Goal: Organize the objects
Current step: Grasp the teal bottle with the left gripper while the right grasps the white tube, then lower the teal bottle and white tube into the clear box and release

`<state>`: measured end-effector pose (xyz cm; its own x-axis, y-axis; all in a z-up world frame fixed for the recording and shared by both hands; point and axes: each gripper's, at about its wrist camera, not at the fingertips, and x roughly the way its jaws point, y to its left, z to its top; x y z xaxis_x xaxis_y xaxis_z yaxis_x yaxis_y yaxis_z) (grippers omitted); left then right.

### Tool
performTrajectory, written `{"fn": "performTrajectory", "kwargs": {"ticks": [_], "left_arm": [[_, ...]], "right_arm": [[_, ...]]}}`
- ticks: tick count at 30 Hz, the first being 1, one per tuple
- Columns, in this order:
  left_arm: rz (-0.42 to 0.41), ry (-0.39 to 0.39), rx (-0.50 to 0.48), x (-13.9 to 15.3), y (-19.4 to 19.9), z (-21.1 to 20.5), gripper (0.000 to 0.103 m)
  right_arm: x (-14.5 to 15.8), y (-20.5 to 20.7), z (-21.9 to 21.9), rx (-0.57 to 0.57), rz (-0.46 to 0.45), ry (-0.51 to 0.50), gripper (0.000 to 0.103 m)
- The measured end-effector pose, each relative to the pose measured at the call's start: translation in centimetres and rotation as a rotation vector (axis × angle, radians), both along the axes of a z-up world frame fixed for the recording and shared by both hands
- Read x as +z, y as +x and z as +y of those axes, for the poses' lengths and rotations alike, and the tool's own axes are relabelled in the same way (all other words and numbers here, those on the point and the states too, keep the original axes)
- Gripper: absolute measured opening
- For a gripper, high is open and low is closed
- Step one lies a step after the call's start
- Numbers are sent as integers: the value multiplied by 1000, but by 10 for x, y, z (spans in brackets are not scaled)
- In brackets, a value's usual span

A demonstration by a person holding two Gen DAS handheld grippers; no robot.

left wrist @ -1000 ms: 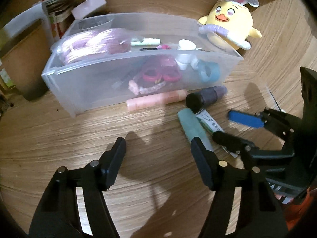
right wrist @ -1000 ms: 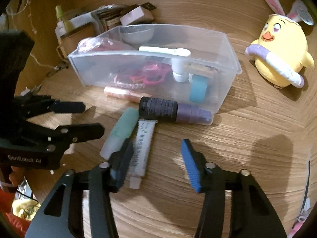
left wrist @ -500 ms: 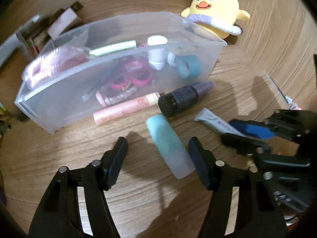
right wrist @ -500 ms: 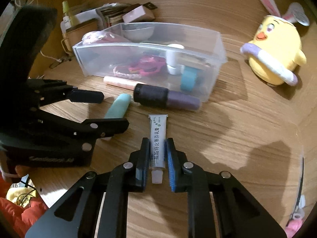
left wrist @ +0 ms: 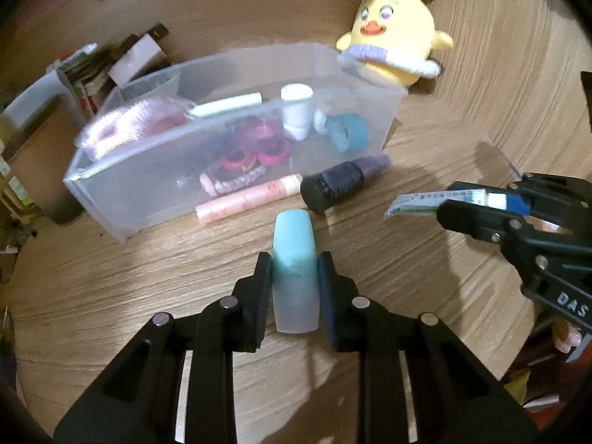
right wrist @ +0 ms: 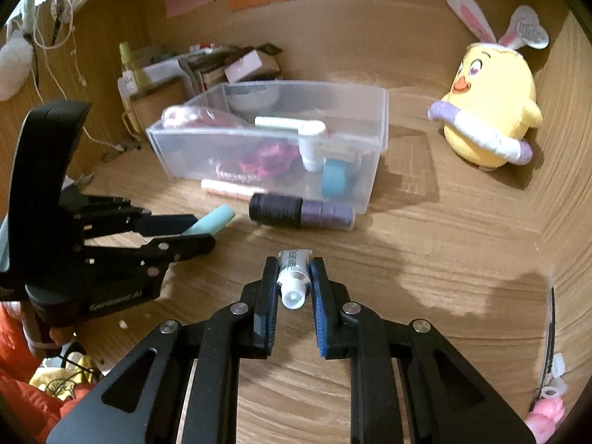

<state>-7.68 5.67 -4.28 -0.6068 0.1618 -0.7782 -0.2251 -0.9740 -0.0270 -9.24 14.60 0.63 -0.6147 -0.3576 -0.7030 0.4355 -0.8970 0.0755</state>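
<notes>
A teal bottle [left wrist: 294, 244] with a frosted base lies between my left gripper's [left wrist: 294, 262] pads. The jaws are closing and the pads press its sides. In the right wrist view the left gripper [right wrist: 201, 230] holds the teal bottle [right wrist: 216, 218] just above the wood. My right gripper [right wrist: 294, 264] is shut on a small white tube [right wrist: 292, 277], cap toward the camera, lifted off the table. From the left wrist view the right gripper [left wrist: 446, 199] carries the tube [left wrist: 418, 199] level. A clear bin [left wrist: 148, 192] with hair ties, tape and bottles stands behind.
A dark-capped purple bottle [right wrist: 299, 209] and a pink tube [left wrist: 248, 199] lie against the bin's front wall. A yellow plush chick [right wrist: 488, 111] sits at the back right. Boxes and clutter [right wrist: 222, 66] fill the back left corner. Wooden walls close in behind and right.
The left gripper moved over the teal bottle and closed onto it. The right gripper shut on the white tube and raised it off the table.
</notes>
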Motion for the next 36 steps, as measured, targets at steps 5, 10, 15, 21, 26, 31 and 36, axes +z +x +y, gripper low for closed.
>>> {"fn": "performTrajectory", "kwargs": {"ticks": [5, 10, 15, 21, 26, 31, 36], "left_arm": [[81, 21, 7, 28, 8, -4, 24], [158, 47, 15, 56, 6, -10, 24], [213, 66, 30, 79, -4, -16, 24], [233, 81, 30, 95, -29, -20, 24], [202, 114, 22, 96, -59, -20, 24], [153, 81, 27, 83, -86, -14, 24], [106, 38, 26, 67, -104, -8, 24]], "right_arm": [[19, 0, 1, -4, 48, -34, 15], [40, -3, 0, -12, 105, -60, 15], [59, -13, -4, -30, 159, -71, 15], [74, -36, -10, -57, 200, -65, 15], [76, -63, -17, -78, 214, -22, 15], [61, -92, -24, -93, 173, 27, 15], [40, -116, -27, -94, 107, 55, 15]]}}
